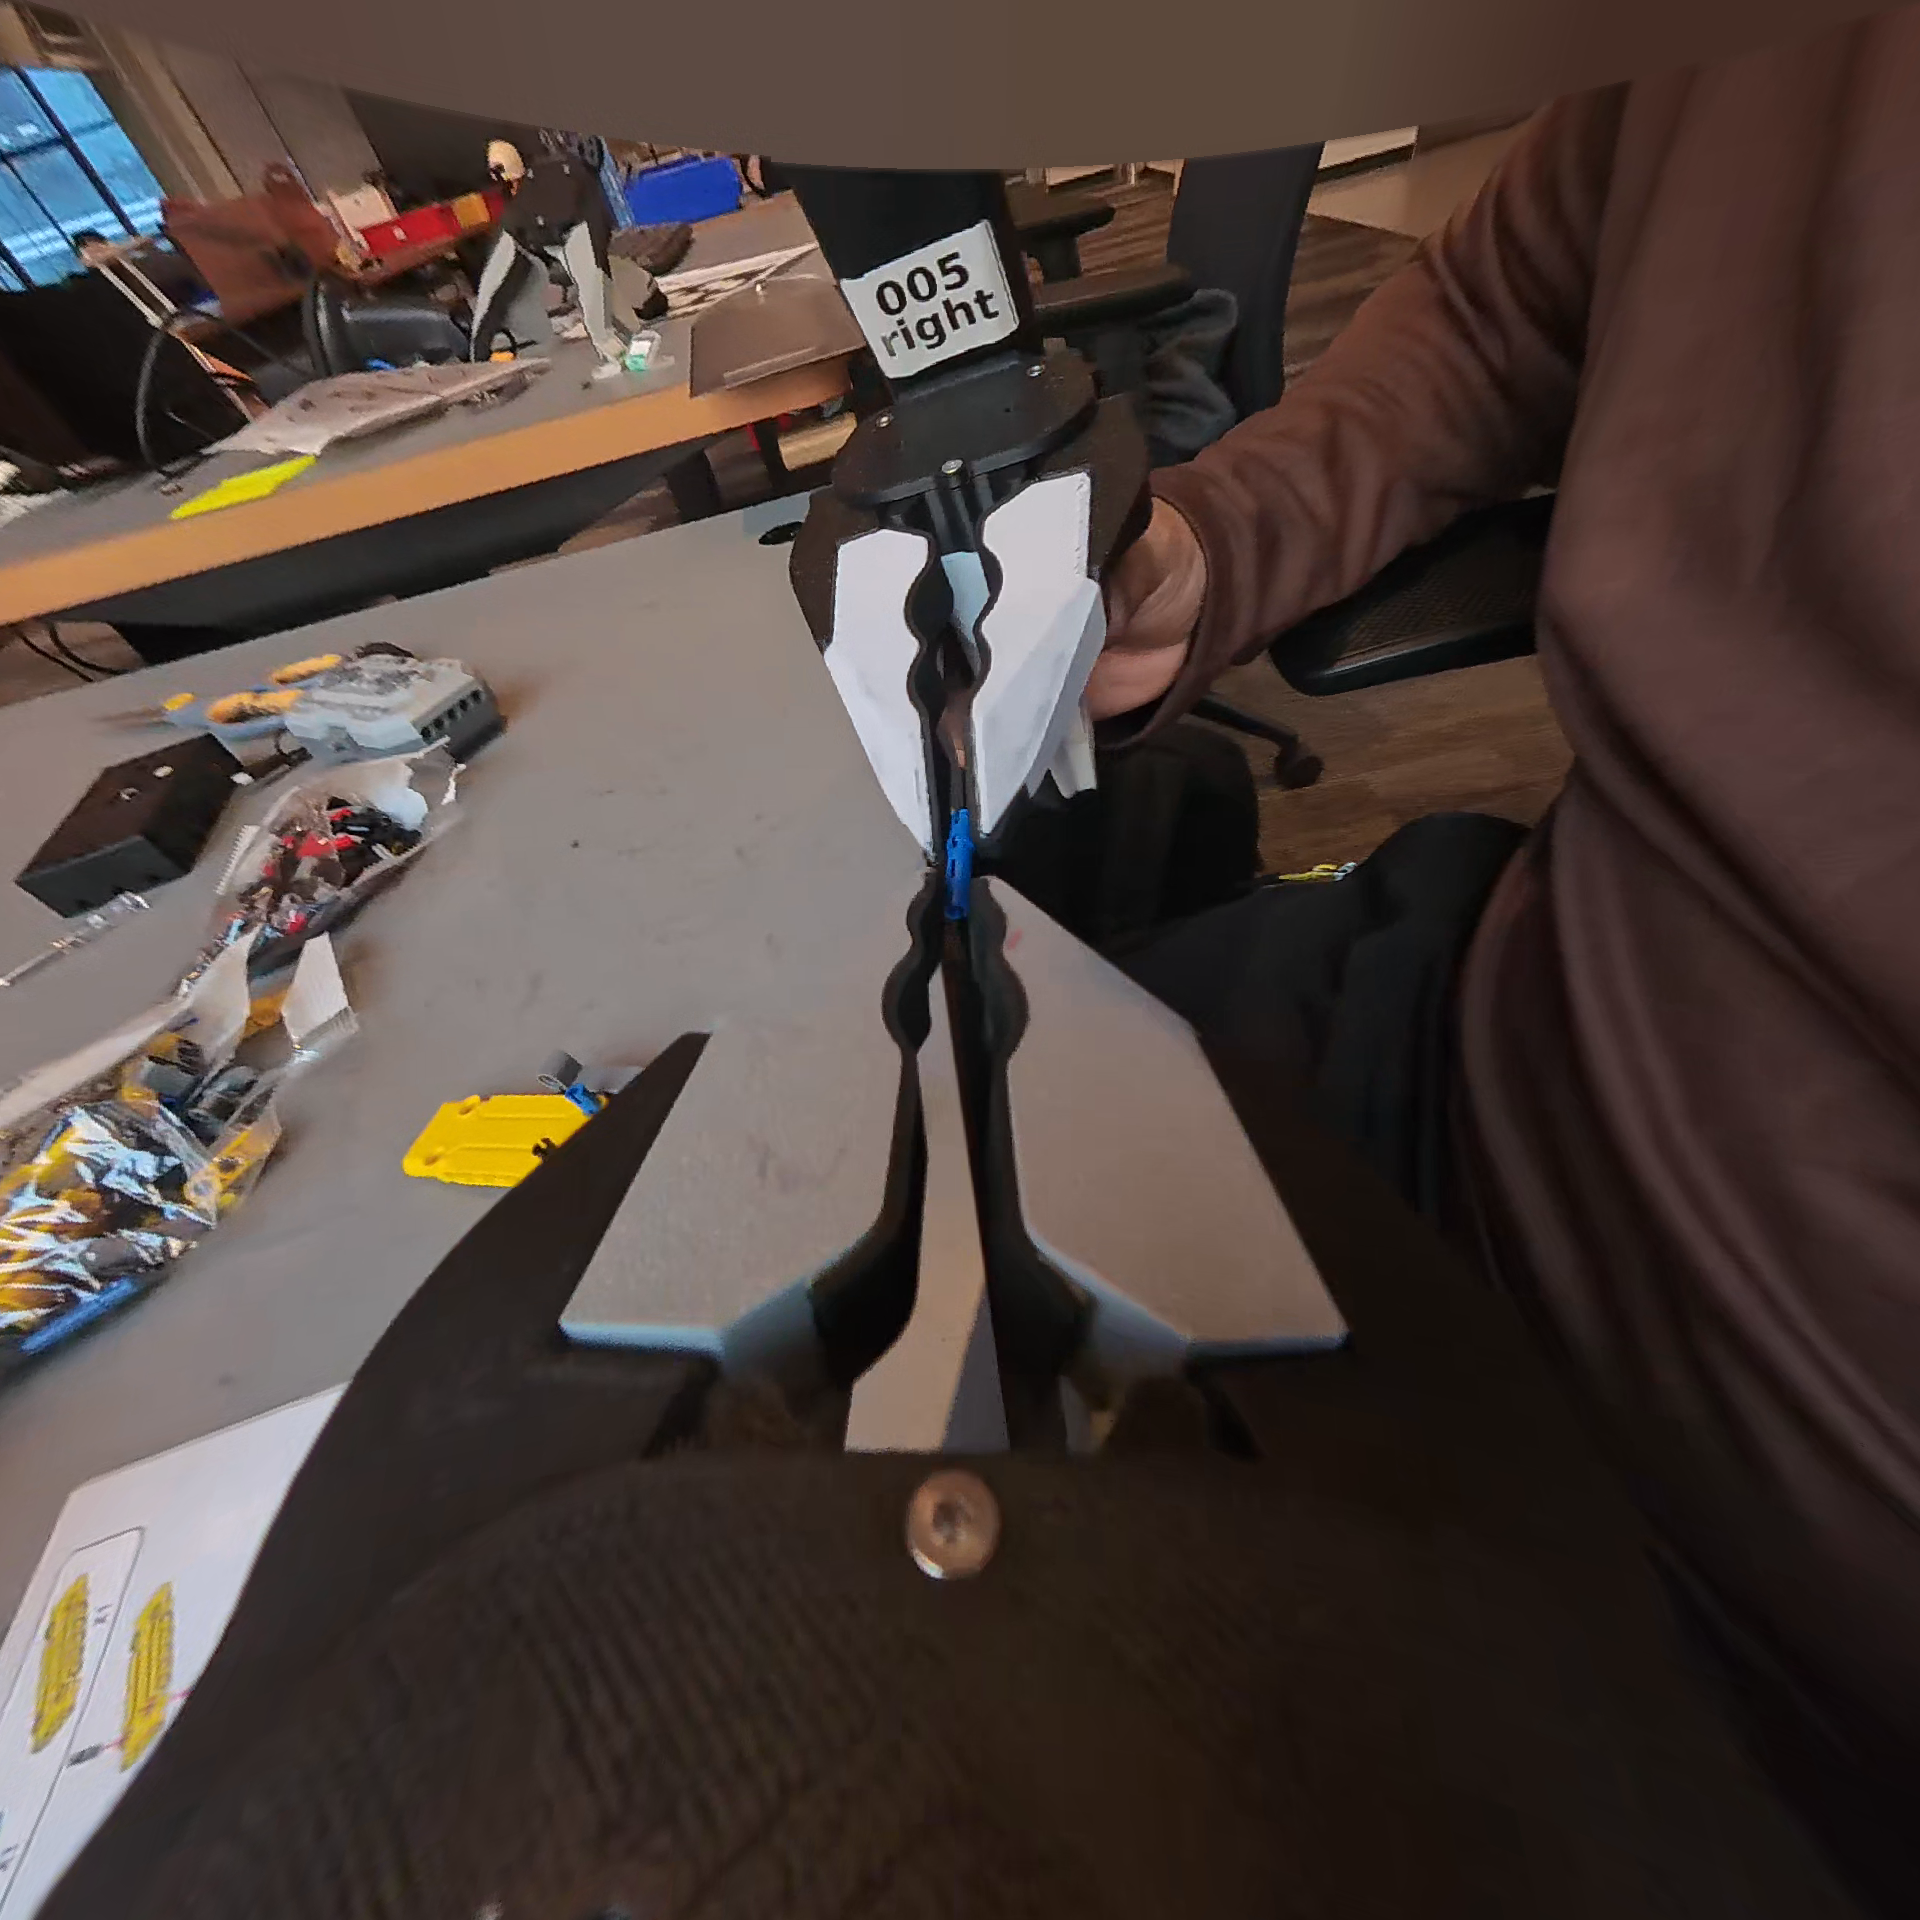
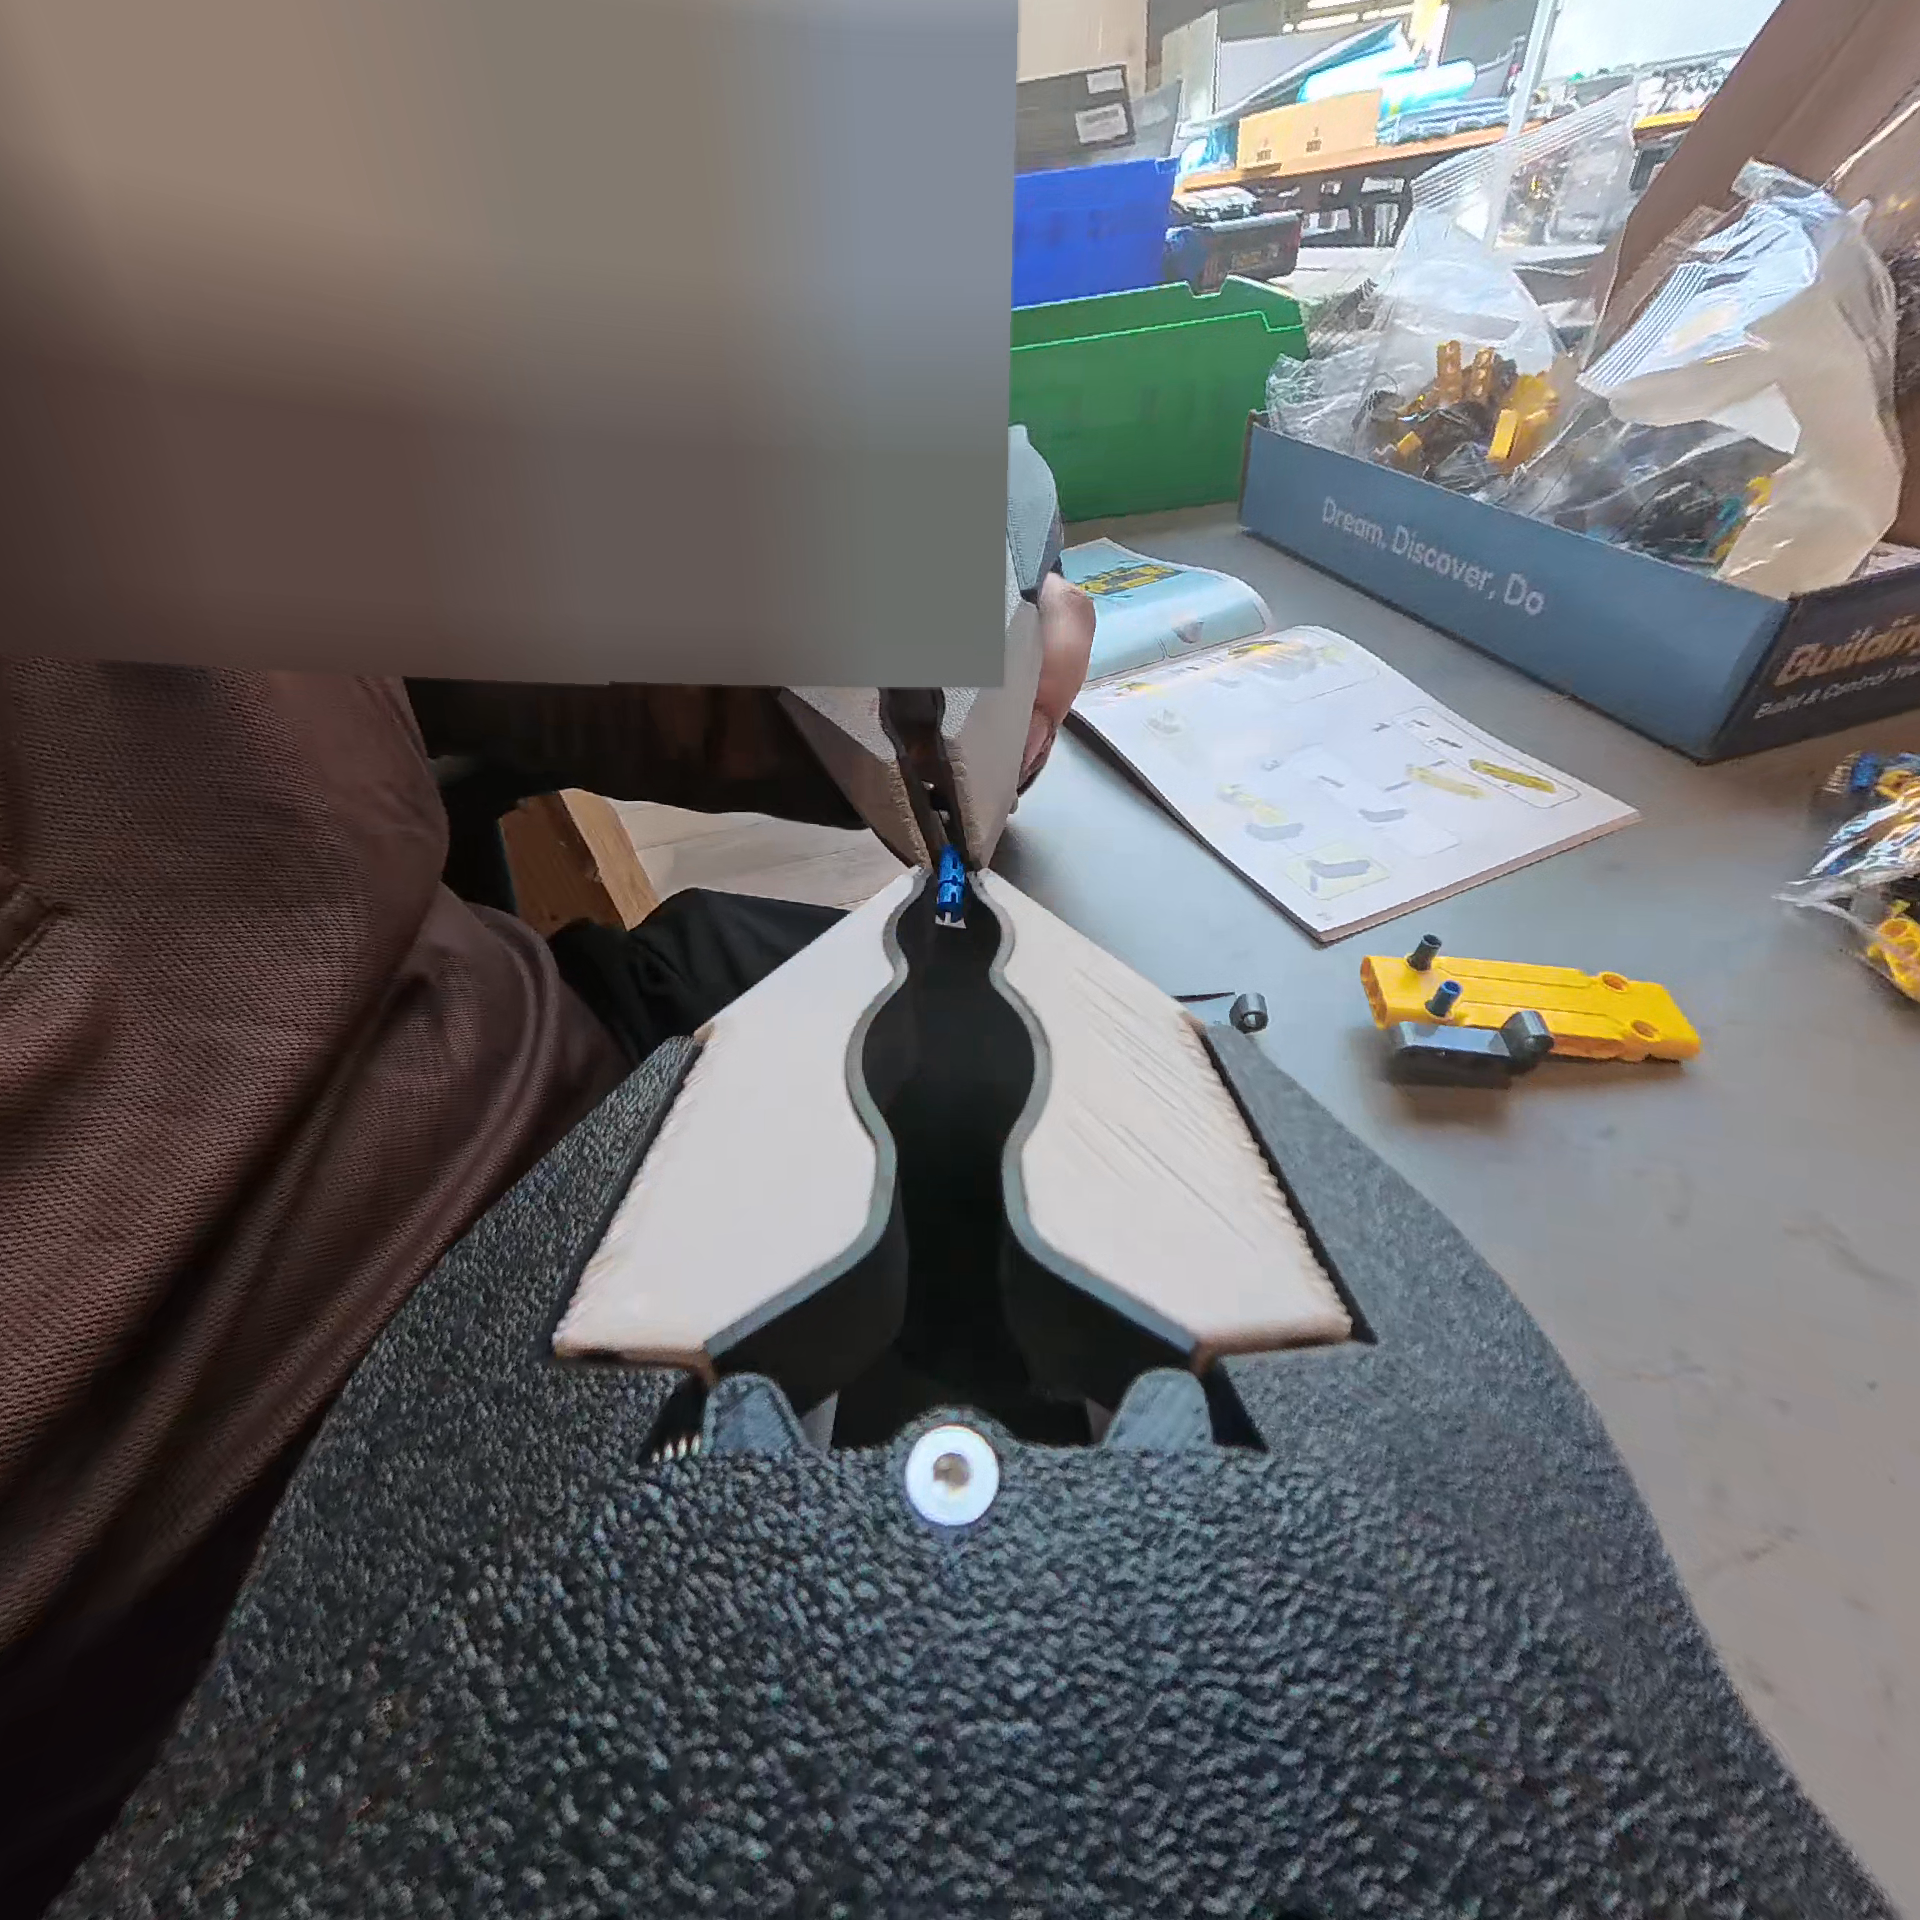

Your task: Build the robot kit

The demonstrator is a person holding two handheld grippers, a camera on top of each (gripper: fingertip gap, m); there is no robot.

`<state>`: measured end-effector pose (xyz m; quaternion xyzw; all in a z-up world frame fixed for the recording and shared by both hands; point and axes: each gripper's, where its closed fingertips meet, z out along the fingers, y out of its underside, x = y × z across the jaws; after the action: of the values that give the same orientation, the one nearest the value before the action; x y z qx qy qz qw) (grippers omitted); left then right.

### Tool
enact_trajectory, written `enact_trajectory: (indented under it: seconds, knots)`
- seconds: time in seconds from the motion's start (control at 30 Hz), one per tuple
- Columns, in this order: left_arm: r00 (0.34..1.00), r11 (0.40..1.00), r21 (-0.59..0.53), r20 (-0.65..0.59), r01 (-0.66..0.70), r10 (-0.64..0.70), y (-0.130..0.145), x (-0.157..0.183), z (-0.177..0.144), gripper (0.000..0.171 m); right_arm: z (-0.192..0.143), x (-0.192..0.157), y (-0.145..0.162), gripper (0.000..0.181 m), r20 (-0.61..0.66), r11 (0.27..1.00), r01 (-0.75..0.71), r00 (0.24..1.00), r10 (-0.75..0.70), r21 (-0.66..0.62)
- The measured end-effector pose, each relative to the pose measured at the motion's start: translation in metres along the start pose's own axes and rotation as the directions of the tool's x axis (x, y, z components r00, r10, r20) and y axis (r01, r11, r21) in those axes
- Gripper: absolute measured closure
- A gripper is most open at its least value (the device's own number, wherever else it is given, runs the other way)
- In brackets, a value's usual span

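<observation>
Blue pin (image 1: 958,864) between both grippers' tips.

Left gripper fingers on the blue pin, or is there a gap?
Touching. In the left wrist view the left gripper has its fingers closed on the lower end of the blue pin, no gap visible. The right gripper clamps the upper end.

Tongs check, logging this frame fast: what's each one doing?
Left tongs: shut on blue pin.
Right tongs: shut on the same blue pin, tip to tip.
</observation>
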<state>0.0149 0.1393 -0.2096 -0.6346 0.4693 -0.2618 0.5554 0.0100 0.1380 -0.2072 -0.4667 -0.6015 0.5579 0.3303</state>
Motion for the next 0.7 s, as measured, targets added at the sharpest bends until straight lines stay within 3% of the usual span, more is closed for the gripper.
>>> enact_trajectory:
  seconds: [0.7]
  knots:
    - [0.999, 0.999, 0.004, 0.032, -0.044, 0.044, -0.0020, -0.0020, 0.0030, 0.170, -0.0024, 0.0026, -0.0004, 0.175, -0.009, 1.000, -0.010, 1.000, 0.010, 0.001]
